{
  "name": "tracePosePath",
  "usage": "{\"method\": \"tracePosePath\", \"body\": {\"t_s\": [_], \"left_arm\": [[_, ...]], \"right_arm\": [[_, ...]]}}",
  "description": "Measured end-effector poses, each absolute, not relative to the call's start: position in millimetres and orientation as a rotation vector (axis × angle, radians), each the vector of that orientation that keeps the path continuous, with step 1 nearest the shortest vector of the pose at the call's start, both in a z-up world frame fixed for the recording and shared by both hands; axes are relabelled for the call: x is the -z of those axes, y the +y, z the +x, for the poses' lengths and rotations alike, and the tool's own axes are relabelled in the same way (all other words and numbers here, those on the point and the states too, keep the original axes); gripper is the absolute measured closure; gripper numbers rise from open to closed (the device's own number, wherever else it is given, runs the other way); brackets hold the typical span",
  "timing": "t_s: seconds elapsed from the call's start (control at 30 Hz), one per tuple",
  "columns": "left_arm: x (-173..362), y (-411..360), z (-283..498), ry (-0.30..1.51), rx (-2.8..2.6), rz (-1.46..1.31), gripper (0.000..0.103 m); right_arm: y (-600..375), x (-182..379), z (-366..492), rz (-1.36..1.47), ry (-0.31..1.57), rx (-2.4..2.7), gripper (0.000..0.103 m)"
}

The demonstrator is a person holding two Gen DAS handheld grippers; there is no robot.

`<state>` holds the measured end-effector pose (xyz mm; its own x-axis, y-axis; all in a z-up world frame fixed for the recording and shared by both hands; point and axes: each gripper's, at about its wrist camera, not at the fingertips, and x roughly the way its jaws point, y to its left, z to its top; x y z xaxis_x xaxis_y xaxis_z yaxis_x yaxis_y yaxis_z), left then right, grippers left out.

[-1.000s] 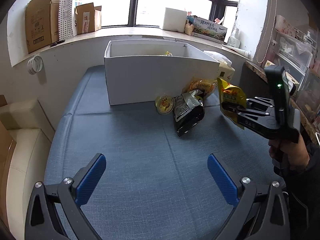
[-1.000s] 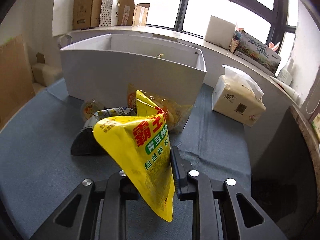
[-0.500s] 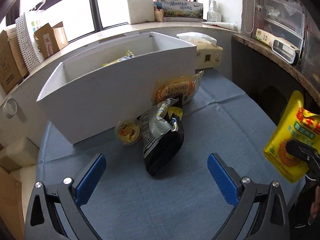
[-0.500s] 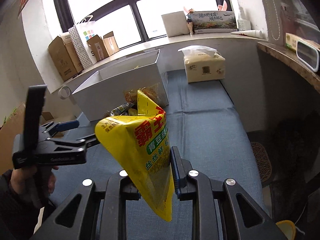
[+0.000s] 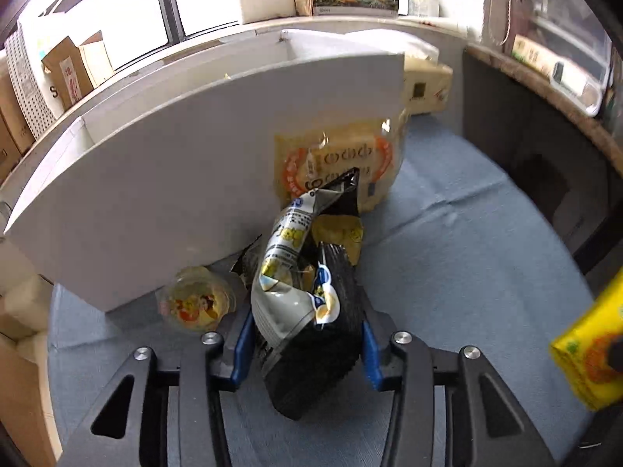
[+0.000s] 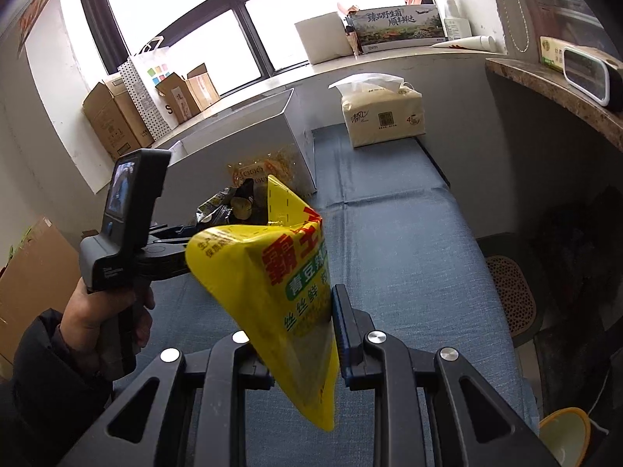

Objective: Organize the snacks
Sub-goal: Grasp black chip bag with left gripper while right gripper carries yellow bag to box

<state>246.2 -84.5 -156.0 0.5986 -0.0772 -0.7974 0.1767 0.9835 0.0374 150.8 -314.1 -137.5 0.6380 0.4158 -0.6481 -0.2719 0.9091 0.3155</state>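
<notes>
A white open-topped box stands on the blue cloth surface, with an orange-printed clear snack bag leaning on its wall. The left gripper is closing, its blue pads pressing both sides of a black-and-silver snack bag just in front of the box. The right gripper is clamped narrow on a yellow snack packet, held above the cloth. A small jelly cup lies by the box.
</notes>
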Motion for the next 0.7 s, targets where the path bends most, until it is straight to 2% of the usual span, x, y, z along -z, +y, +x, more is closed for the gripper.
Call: {"method": "tracePosePath", "body": {"t_s": [0.4, 0.7], "left_arm": [[78, -31, 125, 0.721, 0.209, -0.113, 0.054], [49, 19, 124, 0.648, 0.129, -0.133, 0.053]], "right_arm": [[-293, 125, 145, 0.200, 0.764, -0.458, 0.079], [-249, 100, 169, 0.186, 0.722, -0.578, 0.079]]}}
